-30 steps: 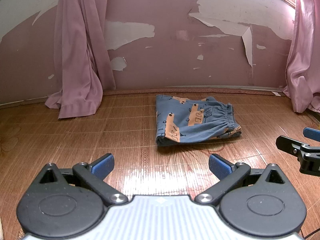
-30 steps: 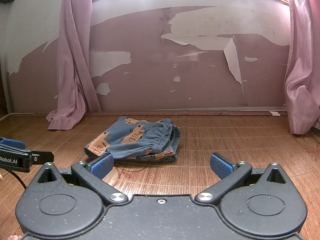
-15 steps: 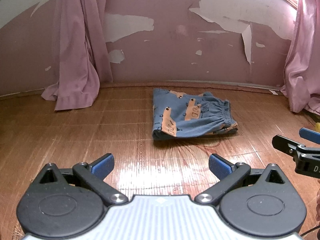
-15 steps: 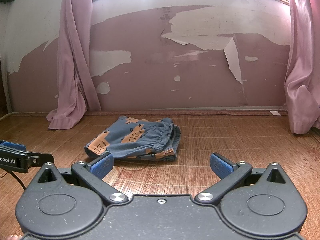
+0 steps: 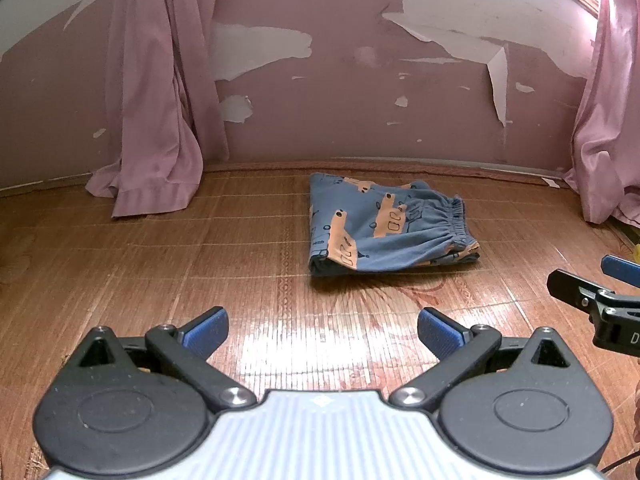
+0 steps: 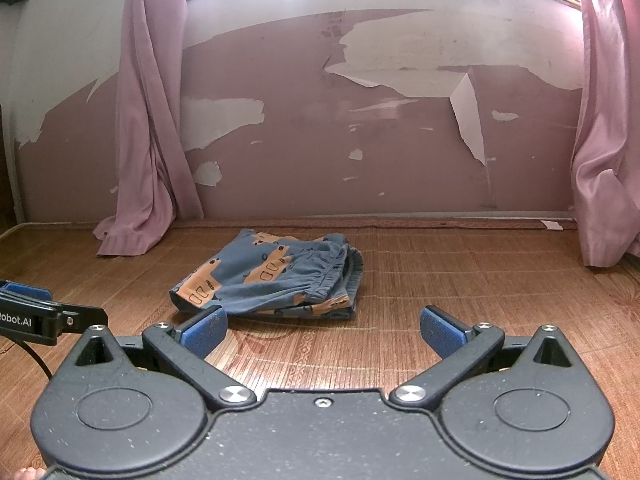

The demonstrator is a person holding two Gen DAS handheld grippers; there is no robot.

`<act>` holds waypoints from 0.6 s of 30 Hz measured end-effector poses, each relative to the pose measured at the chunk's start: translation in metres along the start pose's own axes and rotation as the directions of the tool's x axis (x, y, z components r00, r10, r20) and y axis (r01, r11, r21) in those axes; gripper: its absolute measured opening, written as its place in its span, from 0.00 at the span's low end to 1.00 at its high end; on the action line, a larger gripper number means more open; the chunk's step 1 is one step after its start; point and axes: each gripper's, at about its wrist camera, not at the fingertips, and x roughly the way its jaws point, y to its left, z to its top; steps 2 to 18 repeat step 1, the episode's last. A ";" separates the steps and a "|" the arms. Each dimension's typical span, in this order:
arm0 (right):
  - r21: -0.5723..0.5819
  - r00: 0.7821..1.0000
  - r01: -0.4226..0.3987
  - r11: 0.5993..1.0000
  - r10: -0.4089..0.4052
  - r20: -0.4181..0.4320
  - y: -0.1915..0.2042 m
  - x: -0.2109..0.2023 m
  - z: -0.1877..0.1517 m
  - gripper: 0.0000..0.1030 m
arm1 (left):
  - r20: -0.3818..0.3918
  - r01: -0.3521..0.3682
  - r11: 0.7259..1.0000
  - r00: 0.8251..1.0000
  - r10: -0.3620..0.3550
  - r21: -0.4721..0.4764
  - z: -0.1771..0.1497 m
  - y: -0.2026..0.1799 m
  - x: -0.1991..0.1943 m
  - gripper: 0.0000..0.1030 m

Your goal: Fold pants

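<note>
Blue pants (image 5: pixel 384 228) with orange prints lie folded in a compact bundle on the woven mat, elastic waistband to the right. In the right wrist view the same pants (image 6: pixel 272 276) lie just beyond my left fingertip. My left gripper (image 5: pixel 322 334) is open and holds nothing, well short of the bundle. My right gripper (image 6: pixel 322 330) is open too, with only mat between its blue pads. The right gripper (image 5: pixel 596 300) also shows at the left wrist view's right edge, and the left gripper (image 6: pixel 40 316) shows at the right wrist view's left edge.
A woven bamboo mat (image 5: pixel 200 264) covers the floor. Pink curtains hang at the left (image 5: pixel 156 120) and right (image 5: pixel 608 128), pooling on the mat. A wall (image 6: pixel 360 152) with peeling pink paint stands close behind the pants.
The left wrist view has shifted a little, dipping and coming back, so the pants sit slightly lower in it. The right gripper has held still. Both stay open.
</note>
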 end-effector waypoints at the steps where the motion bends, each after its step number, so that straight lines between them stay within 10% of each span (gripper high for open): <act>1: 0.000 1.000 0.001 1.000 -0.001 0.000 0.000 0.000 0.000 0.99 | 0.000 -0.002 1.000 1.000 0.002 -0.001 0.000 0.000 0.000 1.00; 18: 0.000 1.000 0.001 1.000 -0.001 0.000 0.000 0.000 0.000 0.99 | 0.000 -0.002 1.000 1.000 0.002 -0.001 0.000 0.000 0.000 1.00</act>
